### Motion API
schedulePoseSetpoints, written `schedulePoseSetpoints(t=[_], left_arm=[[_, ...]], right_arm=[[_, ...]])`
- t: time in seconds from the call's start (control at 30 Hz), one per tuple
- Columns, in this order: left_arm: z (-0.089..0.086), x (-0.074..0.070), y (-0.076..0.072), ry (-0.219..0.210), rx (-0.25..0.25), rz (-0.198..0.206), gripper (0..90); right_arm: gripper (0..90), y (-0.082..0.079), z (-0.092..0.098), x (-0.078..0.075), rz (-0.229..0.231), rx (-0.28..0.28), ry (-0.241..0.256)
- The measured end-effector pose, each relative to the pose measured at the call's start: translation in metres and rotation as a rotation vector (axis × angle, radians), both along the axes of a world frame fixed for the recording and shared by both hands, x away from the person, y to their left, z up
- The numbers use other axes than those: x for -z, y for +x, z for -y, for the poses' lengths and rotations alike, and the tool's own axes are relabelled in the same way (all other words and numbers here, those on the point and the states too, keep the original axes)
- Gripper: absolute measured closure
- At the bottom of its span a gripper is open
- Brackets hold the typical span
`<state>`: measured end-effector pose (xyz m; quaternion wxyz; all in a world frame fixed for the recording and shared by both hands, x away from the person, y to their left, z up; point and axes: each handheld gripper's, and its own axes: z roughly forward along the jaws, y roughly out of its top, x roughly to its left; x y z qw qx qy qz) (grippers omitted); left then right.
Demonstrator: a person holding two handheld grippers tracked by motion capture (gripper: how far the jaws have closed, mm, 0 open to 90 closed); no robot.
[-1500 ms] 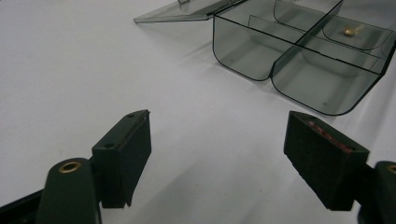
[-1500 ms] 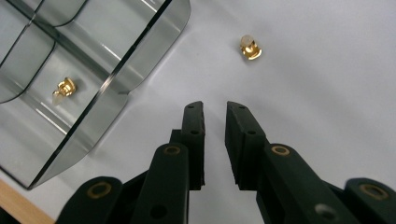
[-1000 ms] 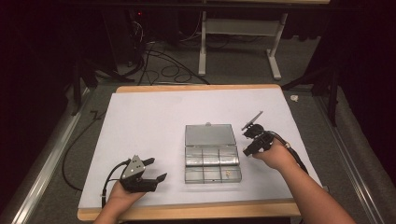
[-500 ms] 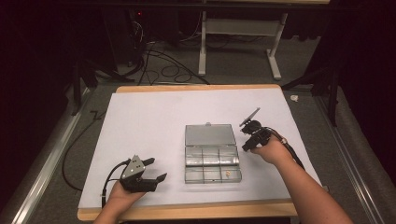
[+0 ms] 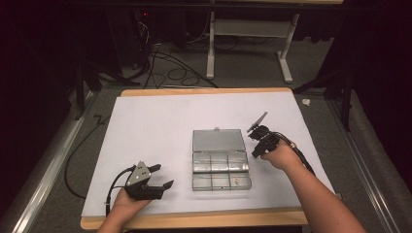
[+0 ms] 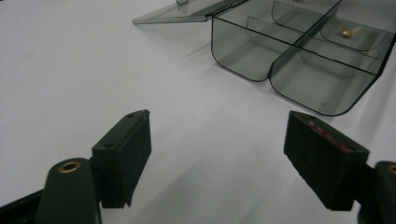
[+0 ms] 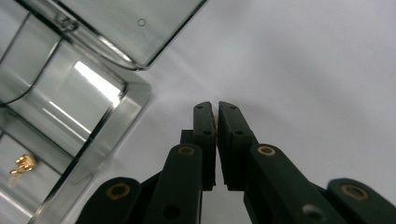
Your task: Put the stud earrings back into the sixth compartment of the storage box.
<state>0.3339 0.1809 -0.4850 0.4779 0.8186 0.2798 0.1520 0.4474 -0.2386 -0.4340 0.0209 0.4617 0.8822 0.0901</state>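
A clear plastic compartment box (image 5: 221,170) lies open mid-table, its lid (image 5: 218,140) folded flat behind it. One small gold piece (image 5: 236,180) rests in the front right compartment, also seen as the gold piece (image 6: 348,31) and the gold piece (image 7: 23,163). My right gripper (image 5: 256,152) hovers just right of the box with its jaws pressed together (image 7: 215,109); a thin orange sliver shows between the pads, too small to identify. My left gripper (image 5: 164,175) rests near the front left, wide open (image 6: 217,140), with bare white surface between its jaws.
The white sheet (image 5: 155,126) covers most of the wooden table (image 5: 204,91). Black cables (image 5: 73,165) trail off the left edge. A metal table frame (image 5: 211,43) and floor cables stand beyond the far edge.
The right hand has edged slightly away from me beside the box, jaws staying together. The left gripper has not moved.
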Motion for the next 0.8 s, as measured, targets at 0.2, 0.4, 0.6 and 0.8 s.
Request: schedulePoseSetpoints(t=[0.2,0.4,0.6,0.8], left_arm=[[0.0,0.0,0.0,0.002,0.003,-0.004,24.0],[0.0,0.0,0.0,0.004,0.002,-0.005,24.0],[0.001,0.0,0.0,0.005,0.001,-0.005,24.0],[0.001,0.0,0.0,0.006,0.001,-0.004,24.0]], right_arm=[[87.3,-0.006,0.003,-0.006,-0.005,-0.007,0.004],[87.3,-0.015,0.006,-0.013,-0.007,-0.004,0.015],[87.4,-0.025,0.008,-0.018,-0.016,-0.012,0.018],[87.4,-0.033,0.008,-0.021,-0.016,-0.016,0.016]])
